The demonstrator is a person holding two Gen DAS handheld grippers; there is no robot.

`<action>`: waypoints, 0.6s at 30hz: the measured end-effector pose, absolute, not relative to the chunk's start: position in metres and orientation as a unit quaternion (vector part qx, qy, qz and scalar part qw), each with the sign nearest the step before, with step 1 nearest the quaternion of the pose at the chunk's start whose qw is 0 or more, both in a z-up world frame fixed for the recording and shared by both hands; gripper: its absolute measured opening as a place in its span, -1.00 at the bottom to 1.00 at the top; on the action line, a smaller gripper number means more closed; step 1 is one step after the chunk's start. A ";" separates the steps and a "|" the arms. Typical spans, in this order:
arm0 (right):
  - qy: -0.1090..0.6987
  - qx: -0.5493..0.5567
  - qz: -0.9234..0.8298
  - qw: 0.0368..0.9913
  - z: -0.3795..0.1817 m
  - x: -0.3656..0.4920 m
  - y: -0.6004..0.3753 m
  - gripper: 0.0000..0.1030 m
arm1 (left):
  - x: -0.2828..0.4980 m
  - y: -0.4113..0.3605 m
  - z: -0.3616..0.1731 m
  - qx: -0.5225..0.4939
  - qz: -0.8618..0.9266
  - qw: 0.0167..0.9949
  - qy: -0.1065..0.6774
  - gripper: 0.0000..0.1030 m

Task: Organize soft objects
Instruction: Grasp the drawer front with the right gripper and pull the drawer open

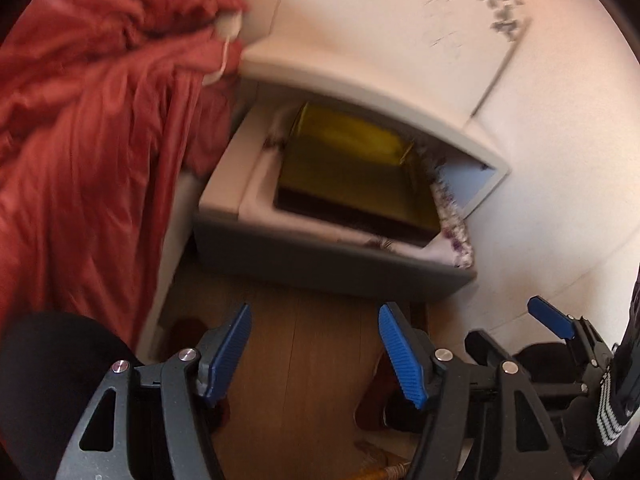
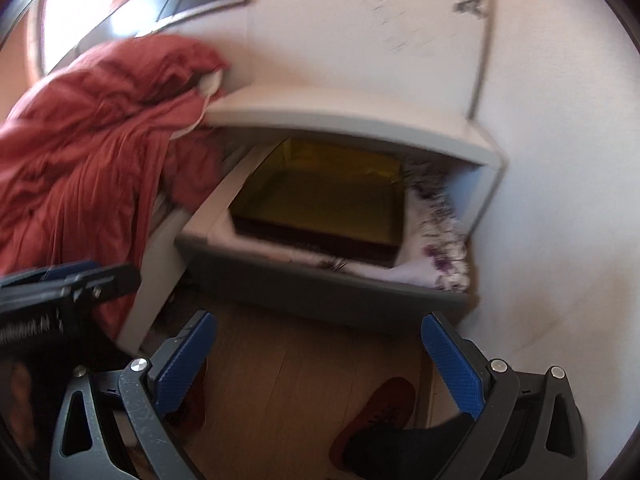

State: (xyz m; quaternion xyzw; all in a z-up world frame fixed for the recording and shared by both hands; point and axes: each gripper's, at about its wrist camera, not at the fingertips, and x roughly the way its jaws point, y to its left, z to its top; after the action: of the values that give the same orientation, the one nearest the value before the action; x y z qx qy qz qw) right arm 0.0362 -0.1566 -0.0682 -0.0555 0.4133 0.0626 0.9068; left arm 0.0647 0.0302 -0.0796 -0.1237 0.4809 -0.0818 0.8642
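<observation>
A rumpled red blanket (image 1: 92,128) lies on the bed at the left; it also shows in the right wrist view (image 2: 92,128). A grey bedside drawer (image 1: 320,256) stands pulled open, holding a yellow-olive folded cloth (image 1: 352,172) over a white floral fabric (image 1: 456,232). The drawer (image 2: 320,292), the yellow cloth (image 2: 320,200) and the floral fabric (image 2: 440,248) show in the right wrist view too. My left gripper (image 1: 314,352) is open and empty above the wooden floor before the drawer. My right gripper (image 2: 320,364) is open and empty there too, and appears at the left view's right edge (image 1: 552,320).
The nightstand top (image 2: 340,112) overhangs the drawer. A white wall (image 1: 540,180) with a grey flower print stands right of it. A wooden floor (image 2: 304,392) lies below, with a red slipper (image 2: 380,412) and my dark-socked foot. The bed frame (image 2: 160,256) stands at the left.
</observation>
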 end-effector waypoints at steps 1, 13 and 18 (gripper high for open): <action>0.423 -0.069 0.076 0.900 -0.075 0.043 -0.154 1.00 | 0.070 0.032 -0.086 -0.130 -0.079 0.857 0.492 0.30; 0.486 -0.384 0.127 0.775 -0.197 0.112 -0.108 1.00 | 0.159 0.036 -0.164 -0.196 -0.032 0.795 0.573 0.31; 0.484 -0.478 0.111 0.724 -0.246 0.136 -0.112 1.00 | 0.191 0.036 -0.195 -0.227 0.000 0.777 0.587 0.30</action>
State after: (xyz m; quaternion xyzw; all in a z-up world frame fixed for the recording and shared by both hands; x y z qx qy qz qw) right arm 0.1364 -0.1122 -0.2464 -0.4785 0.4844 0.1110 0.7239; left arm 0.1911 0.0361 -0.1952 -0.2266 0.5874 0.0002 0.7769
